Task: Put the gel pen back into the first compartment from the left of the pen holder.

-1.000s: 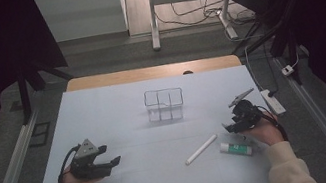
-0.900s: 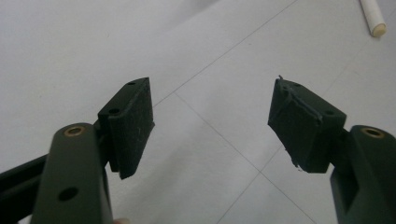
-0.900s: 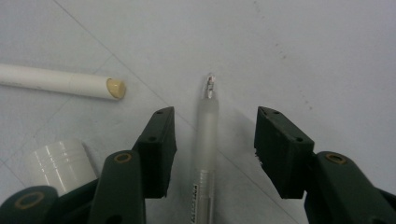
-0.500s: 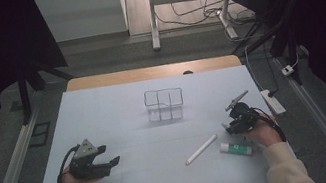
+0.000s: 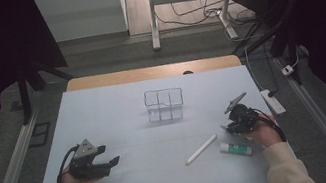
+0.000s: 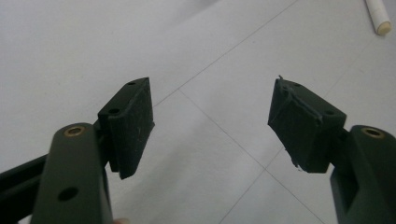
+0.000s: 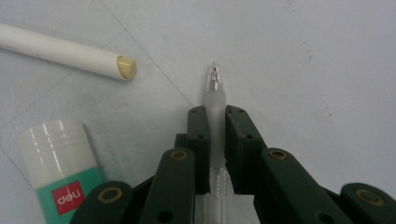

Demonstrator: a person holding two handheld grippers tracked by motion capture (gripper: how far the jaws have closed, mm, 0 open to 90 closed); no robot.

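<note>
L gripper (image 6: pixel 212 121) jaws wide apart over white table (image 6: pixel 93 42); white stick (image 6: pixel 379 16) top right.

The pen (image 7: pixel 215 100) clamped in the right gripper (image 7: pixel 215 130) looks like frosted, translucent plastic, clear and glossy at its tip. The glue stick (image 7: pixel 56 163) has a milky plastic cap and a smooth printed label. The white tube (image 7: pixel 65 51) is matt, paper-like, with a tan end. The left gripper (image 6: pixel 210 121) carries matt black pads (image 6: pixel 133 123), rough and nicked along their edges, on dull dark arms with brass-coloured rivets. The table (image 5: pixel 117 104) is a pale, matt sheet, wood showing at its far edge. The organizer (image 5: pixel 164 104) is clear, glossy plastic.
</note>
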